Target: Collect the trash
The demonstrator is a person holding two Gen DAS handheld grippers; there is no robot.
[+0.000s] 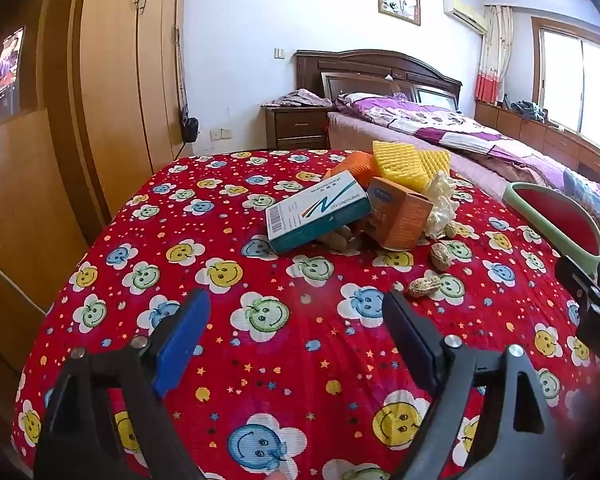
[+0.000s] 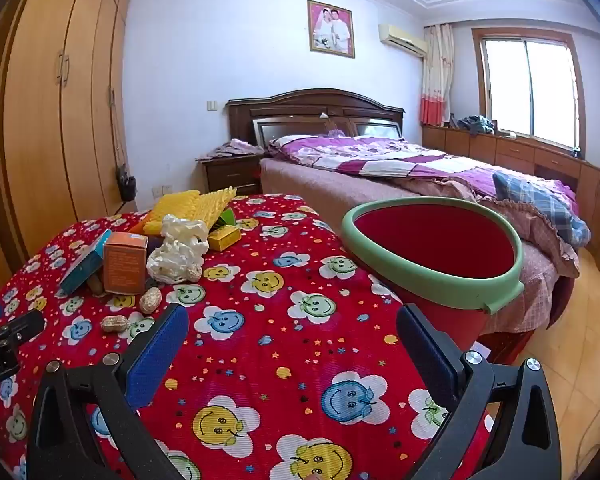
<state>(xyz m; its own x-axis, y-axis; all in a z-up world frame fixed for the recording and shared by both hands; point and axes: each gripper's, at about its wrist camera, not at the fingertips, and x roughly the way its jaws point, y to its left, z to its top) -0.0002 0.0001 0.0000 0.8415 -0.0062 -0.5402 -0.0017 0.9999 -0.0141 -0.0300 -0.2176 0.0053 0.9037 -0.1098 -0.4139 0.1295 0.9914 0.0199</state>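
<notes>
A pile of trash lies on the red smiley-face tablecloth (image 1: 260, 360): a white-and-teal capsule box (image 1: 318, 216), an orange carton (image 1: 400, 220), yellow foam netting (image 1: 404, 164), crumpled white paper (image 1: 442, 204) and loose peanut shells (image 1: 424, 285). My left gripper (image 1: 298, 336) is open and empty, short of the pile. My right gripper (image 2: 292, 356) is open and empty over the cloth. The red bucket with a green rim (image 2: 432, 276) stands just beyond its right finger. The pile shows to the left in the right wrist view (image 2: 176, 256).
A bed with purple bedding (image 2: 400, 164) stands behind the table. A wooden wardrobe (image 1: 112, 80) fills the left wall. A nightstand (image 1: 298, 128) sits beside the bed. The table edge drops off to the right by the bucket. A small yellow box (image 2: 224, 238) lies behind the paper.
</notes>
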